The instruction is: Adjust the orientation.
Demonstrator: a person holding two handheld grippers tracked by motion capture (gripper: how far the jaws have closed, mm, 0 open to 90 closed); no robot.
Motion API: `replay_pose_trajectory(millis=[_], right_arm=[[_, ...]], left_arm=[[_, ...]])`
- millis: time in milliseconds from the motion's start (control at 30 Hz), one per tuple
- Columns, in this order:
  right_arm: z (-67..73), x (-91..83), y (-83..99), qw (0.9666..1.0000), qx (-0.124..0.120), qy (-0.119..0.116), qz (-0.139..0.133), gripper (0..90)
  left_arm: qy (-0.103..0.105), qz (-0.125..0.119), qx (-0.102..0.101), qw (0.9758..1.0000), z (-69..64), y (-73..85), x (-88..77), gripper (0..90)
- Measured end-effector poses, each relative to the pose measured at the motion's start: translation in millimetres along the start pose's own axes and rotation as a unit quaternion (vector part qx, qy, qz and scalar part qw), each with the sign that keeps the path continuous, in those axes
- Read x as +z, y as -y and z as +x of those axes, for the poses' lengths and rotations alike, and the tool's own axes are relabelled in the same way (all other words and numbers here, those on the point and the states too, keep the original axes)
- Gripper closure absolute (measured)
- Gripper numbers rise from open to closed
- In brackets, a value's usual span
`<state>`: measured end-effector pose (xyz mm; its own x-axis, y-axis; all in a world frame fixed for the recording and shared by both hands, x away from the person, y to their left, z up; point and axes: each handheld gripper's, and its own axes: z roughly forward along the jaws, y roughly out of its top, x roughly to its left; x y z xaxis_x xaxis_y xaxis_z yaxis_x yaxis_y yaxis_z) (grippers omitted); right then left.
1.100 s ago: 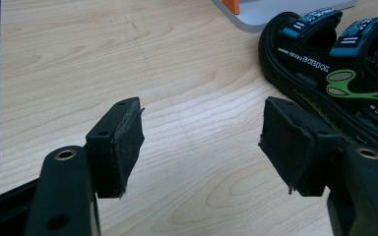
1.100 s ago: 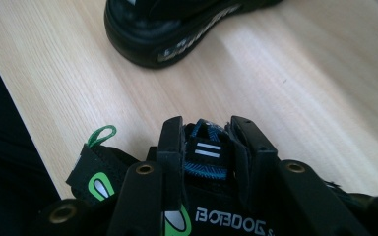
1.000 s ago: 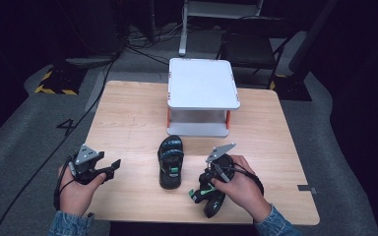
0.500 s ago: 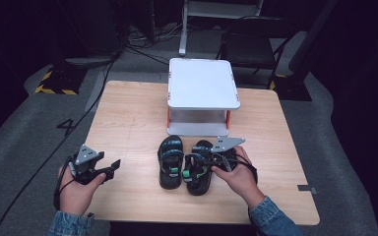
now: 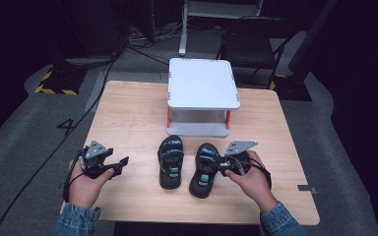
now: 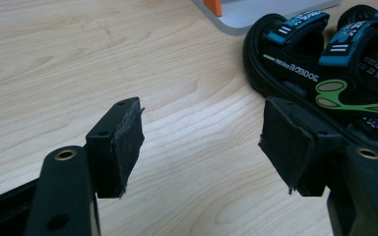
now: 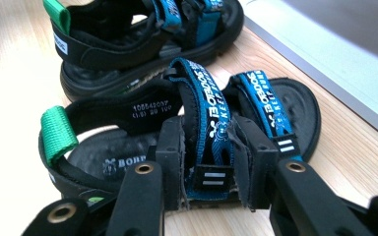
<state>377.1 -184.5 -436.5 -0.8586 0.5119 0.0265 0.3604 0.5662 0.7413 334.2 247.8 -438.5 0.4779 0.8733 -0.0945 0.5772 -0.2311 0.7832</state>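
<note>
Two small black sandals with blue straps and green heel tabs lie side by side on the wooden table (image 5: 128, 113), toes toward the white stand. My right gripper (image 5: 220, 166) is shut on the blue ankle strap (image 7: 207, 142) of the right sandal (image 5: 204, 169), which rests on the table close beside the left sandal (image 5: 170, 161). The pads (image 7: 170, 162) press the strap from both sides. My left gripper (image 5: 123, 161) hovers over bare wood at the left, open with nothing between its jaws (image 6: 202, 142); the left sandal (image 6: 325, 64) lies just beyond its right jaw.
A white two-level stand (image 5: 203, 93) with orange posts sits at the table's far middle, just beyond the sandals' toes. A dark chair (image 5: 248, 49) and cables lie on the floor behind the table.
My right gripper carried the right sandal from the front edge leftward and forward, and set it down beside the left sandal. The left gripper stayed put.
</note>
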Motion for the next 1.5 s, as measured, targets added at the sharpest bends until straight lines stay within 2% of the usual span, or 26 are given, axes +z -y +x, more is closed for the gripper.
replay_pose_trajectory(millis=[267, 367, 467, 567, 667, 767, 833, 900, 967, 1000, 1033, 1067, 1100, 1167, 1200, 1267, 1300, 1333, 1400, 1467, 1500], right_arm=[[3.2, -4.4, 9.7, 0.9994, 0.019, 0.014, -0.023, 66.9], [4.2, -6.6, 12.0, 0.999, 0.018, 0.018, -0.036, 64.4], [5.4, -13.6, 11.6, 0.9984, 0.019, 0.014, -0.051, 65.4], [6.7, -23.7, 9.3, 0.9978, 0.013, 0.024, -0.06, 64.2], [6.8, -33.6, 8.7, 0.997, 0.019, 0.029, -0.069, 62.0], [6.5, -37.2, 9.4, 0.997, 0.026, 0.033, -0.065, 59.4], [4.7, -37.5, 12.9, 0.9983, 0.038, 0.033, -0.029, 50.8], [3.3, -31.3, 18.5, 0.9982, 0.038, 0.033, 0.033, 48.1], [3.4, -29.0, 20.7, 0.9979, 0.035, 0.033, 0.043, 46.8], [4.1, -18.5, 27.2, 0.9953, 0.03, 0.01, 0.092, 37.4], [4.1, -18.5, 27.2, 0.9953, 0.03, 0.01, 0.092, 37.4], [6.6, -9.2, 31.2, 0.9927, 0.014, -0.006, 0.12, 33.7], [7.4, -5.7, 32.2, 0.992, 0.006, -0.012, 0.125, 30.2], [8.8, -2.7, 32.6, 0.9911, 0.007, -0.016, 0.132, 28.0], [11.6, 4.9, 31.6, 0.9915, 0.002, -0.019, 0.129, 25.3], [12.1, 6.6, 30.9, 0.9917, 0.003, -0.019, 0.127, 26.1], [11.9, 9.2, 30.0, 0.9919, -0.003, -0.012, 0.126, 30.5], [9.3, 14.5, 28.4, 0.9925, -0.023, 0.007, 0.12, 32.8], [4.7, 16.9, 26.7, 0.9923, -0.025, 0.007, 0.121, 32.9], [1.6, 18.1, 24.5, 0.9932, -0.024, 0.005, 0.114, 36.7], [-0.6, 19.1, 22.2, 0.9924, -0.029, 0.005, 0.119, 37.4]], left_arm=[[0.021, 0.011, 0.016, 0.9996, -7.1, -9.6, 20.3, 32.6], [0.025, 0.009, 0.016, 0.9995, -9.3, -12.1, 24.2, 32.5], [0.027, 0.01, 0.02, 0.9994, -9.9, -13.8, 26.4, 32.5], [0.03, 0.011, 0.024, 0.9992, -10.8, -14.8, 28.8, 32.5], [0.034, 0.013, 0.026, 0.999, -12.7, -15.5, 30.7, 32.5], [0.036, 0.012, 0.028, 0.9989, -14.1, -16.1, 31.5, 32.5], [0.039, 0.011, 0.03, 0.9988, -14.9, -16.6, 31.1, 32.6], [0.039, 0.01, 0.028, 0.9988, -14.6, -16.7, 30.2, 32.5], [0.038, 0.009, 0.027, 0.9989, -14.5, -16.5, 30.0, 32.5], [0.038, 0.009, 0.027, 0.9989, -14.1, -16.3, 29.6, 32.5], [0.038, 0.008, 0.026, 0.9989, -13.9, -16.0, 29.4, 32.5], [0.038, 0.011, 0.027, 0.9988, -13.5, -15.3, 29.0, 32.5], [0.038, 0.011, 0.025, 0.9989, -13.7, -14.8, 28.9, 32.5], [0.037, 0.011, 0.024, 0.999, -13.7, -14.3, 28.5, 32.5], [0.037, 0.012, 0.028, 0.9988, -13.3, -13.6, 28.1, 32.5], [0.037, 0.013, 0.026, 0.9989, -13.6, -12.9, 27.9, 32.5], [0.037, 0.012, 0.024, 0.999, -14.0, -12.1, 27.9, 32.5], [0.035, 0.012, 0.025, 0.999, -14.0, -10.2, 26.4, 32.5], [0.035, 0.014, 0.025, 0.999, -13.8, -8.5, 24.7, 32.5], [0.032, 0.014, 0.022, 0.9991, -13.6, -5.2, 21.5, 32.6], [0.029, 0.015, 0.019, 0.9993, -12.5, -0.9, 17.5, 32.6]])
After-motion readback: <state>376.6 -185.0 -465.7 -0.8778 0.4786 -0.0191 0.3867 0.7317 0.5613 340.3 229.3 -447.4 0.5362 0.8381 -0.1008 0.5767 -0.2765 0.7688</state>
